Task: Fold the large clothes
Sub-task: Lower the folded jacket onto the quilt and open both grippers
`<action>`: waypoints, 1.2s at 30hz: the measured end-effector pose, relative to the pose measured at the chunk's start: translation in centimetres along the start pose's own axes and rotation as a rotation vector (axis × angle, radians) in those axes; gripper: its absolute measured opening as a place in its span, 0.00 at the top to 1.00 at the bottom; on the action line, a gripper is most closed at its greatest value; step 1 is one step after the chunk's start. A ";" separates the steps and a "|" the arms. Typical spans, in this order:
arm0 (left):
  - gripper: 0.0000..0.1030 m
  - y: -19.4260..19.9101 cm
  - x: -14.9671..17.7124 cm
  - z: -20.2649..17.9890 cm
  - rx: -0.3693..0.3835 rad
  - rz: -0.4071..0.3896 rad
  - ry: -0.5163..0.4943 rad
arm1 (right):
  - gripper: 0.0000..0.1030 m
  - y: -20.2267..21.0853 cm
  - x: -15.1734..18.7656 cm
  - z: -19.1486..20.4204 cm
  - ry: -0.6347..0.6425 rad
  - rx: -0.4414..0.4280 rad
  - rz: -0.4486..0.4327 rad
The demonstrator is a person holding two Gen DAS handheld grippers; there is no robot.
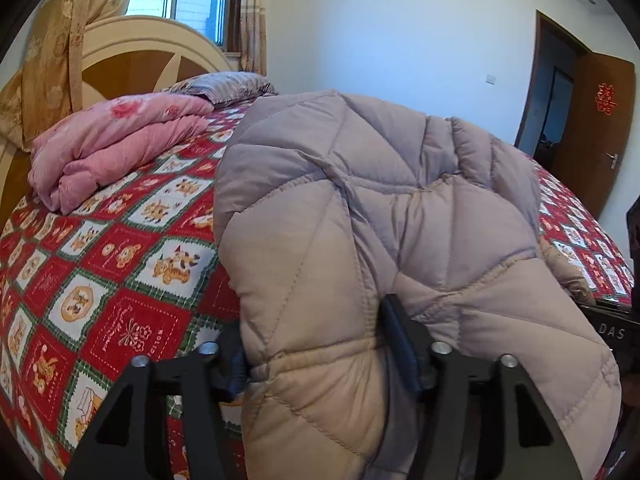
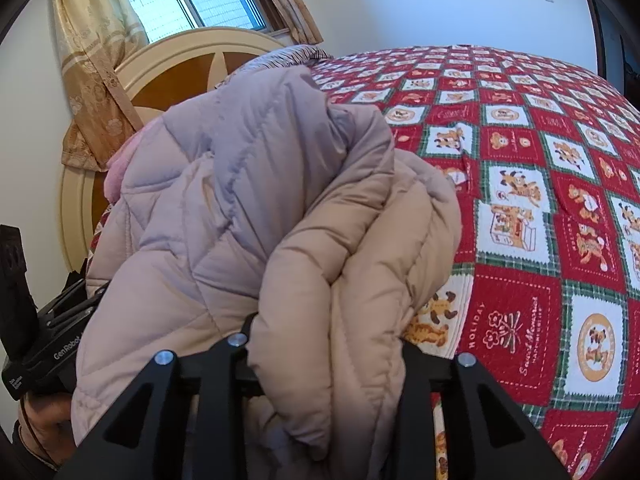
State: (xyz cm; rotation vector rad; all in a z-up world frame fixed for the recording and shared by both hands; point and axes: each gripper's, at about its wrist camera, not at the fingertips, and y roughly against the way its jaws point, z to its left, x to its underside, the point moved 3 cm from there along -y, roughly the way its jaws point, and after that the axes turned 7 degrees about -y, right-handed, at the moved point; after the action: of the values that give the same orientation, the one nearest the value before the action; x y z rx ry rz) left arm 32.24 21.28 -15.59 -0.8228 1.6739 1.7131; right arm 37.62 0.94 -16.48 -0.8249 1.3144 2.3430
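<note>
A large beige quilted puffer jacket (image 1: 360, 220) is bunched up above the near edge of the bed. My left gripper (image 1: 320, 356) is shut on a thick fold of it, the fabric bulging between the fingers. In the right wrist view the same jacket (image 2: 248, 208) hangs doubled over, and my right gripper (image 2: 332, 344) is shut on a bundle of its folds; its fingertips are buried in the cloth. The left gripper's body (image 2: 44, 344) shows at the left of the right wrist view.
The bed carries a red, white and green patchwork cover (image 1: 108, 280), also seen in the right wrist view (image 2: 540, 200). A folded pink quilt (image 1: 112, 148) and a pillow (image 1: 224, 86) lie by the headboard (image 1: 132, 52). A brown door (image 1: 592, 132) stands open at right.
</note>
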 end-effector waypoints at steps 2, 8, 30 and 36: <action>0.28 -0.3 0.2 0.3 -0.009 0.008 0.011 | 0.59 -0.2 0.1 -0.1 -0.005 0.011 0.001; 0.11 -0.9 0.7 1.1 -0.059 0.016 0.025 | 0.48 -0.8 0.5 -0.8 -0.024 0.028 -0.003; 0.01 -2.4 1.8 2.1 -0.053 0.013 0.097 | 0.31 -1.9 1.3 -2.1 -0.050 0.067 -0.013; 0.01 -2.5 1.8 2.2 -0.051 0.011 0.100 | 0.29 -2.2 1.3 -2.3 -0.059 0.066 -0.014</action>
State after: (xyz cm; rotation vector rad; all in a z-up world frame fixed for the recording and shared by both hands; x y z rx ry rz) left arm 32.97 23.58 -18.52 -0.9388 1.7098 1.7541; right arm 38.52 0.10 -19.65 -0.7379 1.3488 2.2822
